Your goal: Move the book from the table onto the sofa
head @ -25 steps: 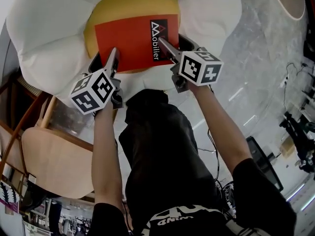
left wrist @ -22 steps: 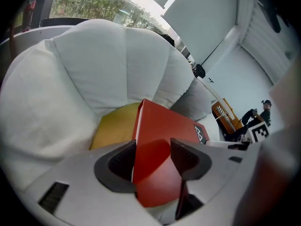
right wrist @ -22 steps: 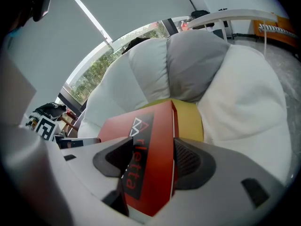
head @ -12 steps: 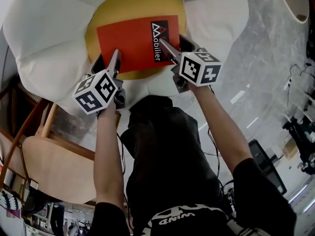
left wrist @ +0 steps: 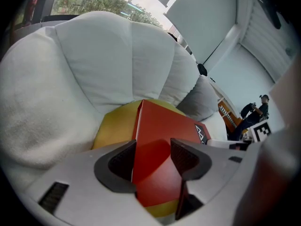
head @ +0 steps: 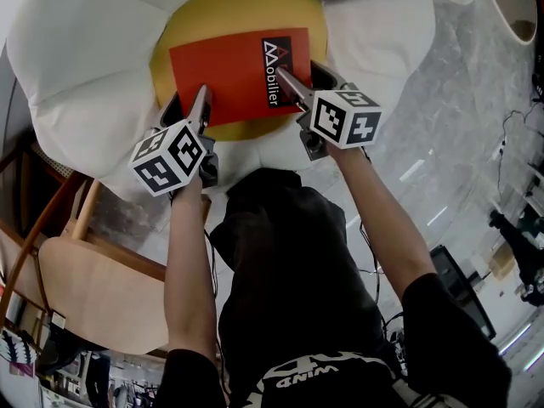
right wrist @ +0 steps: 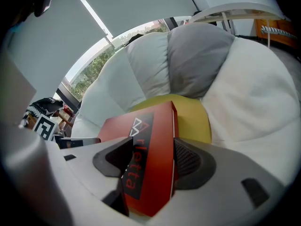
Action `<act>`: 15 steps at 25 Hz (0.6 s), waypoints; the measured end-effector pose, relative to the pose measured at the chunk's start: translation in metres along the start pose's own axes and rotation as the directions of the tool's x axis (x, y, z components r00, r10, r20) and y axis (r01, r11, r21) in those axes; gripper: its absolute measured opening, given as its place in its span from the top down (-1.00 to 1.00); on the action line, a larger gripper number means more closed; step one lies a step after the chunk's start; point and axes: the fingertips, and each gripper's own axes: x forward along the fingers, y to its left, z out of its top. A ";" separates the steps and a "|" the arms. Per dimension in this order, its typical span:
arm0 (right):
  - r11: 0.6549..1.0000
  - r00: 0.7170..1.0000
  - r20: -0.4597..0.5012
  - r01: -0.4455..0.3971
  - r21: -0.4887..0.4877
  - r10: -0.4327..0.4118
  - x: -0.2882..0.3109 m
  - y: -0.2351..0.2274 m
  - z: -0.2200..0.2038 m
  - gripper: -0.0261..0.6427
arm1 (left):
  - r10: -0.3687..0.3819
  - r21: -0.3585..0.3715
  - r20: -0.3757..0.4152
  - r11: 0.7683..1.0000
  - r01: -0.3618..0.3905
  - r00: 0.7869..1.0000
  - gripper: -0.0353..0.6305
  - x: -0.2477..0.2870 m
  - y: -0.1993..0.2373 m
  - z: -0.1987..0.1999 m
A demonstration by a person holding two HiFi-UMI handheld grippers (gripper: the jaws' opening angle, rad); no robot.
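At the far left of the head view stood one pale wooden piece [head: 93, 279] with a smooth, rounded top and curved brown rails beside it. Next to it came the sofa [head: 76, 49], soft and flower-shaped. It had two broad white cushions of nubbly fabric, one on each side of a single round yellow cushion [head: 191, 24]. One smooth grey cushion [right wrist: 197, 60] sat at the back.

There were two grippers, each grey with dark ribbed pads and each carrying one cube printed with black-and-white squares. The left gripper [head: 202, 96] reached in over the sofa's front edge. In its own view its two pads were closed on the near left corner of the book, one pad on each face. The left gripper [left wrist: 153, 157] showed red cover filling the gap between them.

The one book [head: 225, 79] was a thin, flat rectangle with a matt orange-red cover. A black strip with a white triangular logo and white lettering ran along its right side. It lay level over the yellow cushion at the sofa's middle. I could not tell whether it rested on the cushion.

The right gripper [head: 285, 79] pinched the book's near right corner at the black strip. In its own view the right gripper [right wrist: 150, 159] had both pads pressed against the book [right wrist: 150, 140].

Two bare forearms ran back from the grippers. To the right lay a glossy, marble-patterned floor [head: 459, 126].
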 end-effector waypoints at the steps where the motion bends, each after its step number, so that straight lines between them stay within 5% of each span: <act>1: 1.000 1.000 -0.001 0.002 -0.001 -0.002 0.001 0.000 0.000 0.13 | 0.000 0.001 0.001 1.000 0.000 1.000 0.18 0.001 0.001 0.000; 15: 0.999 1.000 0.000 0.013 -0.030 -0.013 0.002 -0.006 -0.005 0.13 | -0.005 0.014 -0.017 1.000 0.005 1.000 0.18 0.007 0.001 -0.006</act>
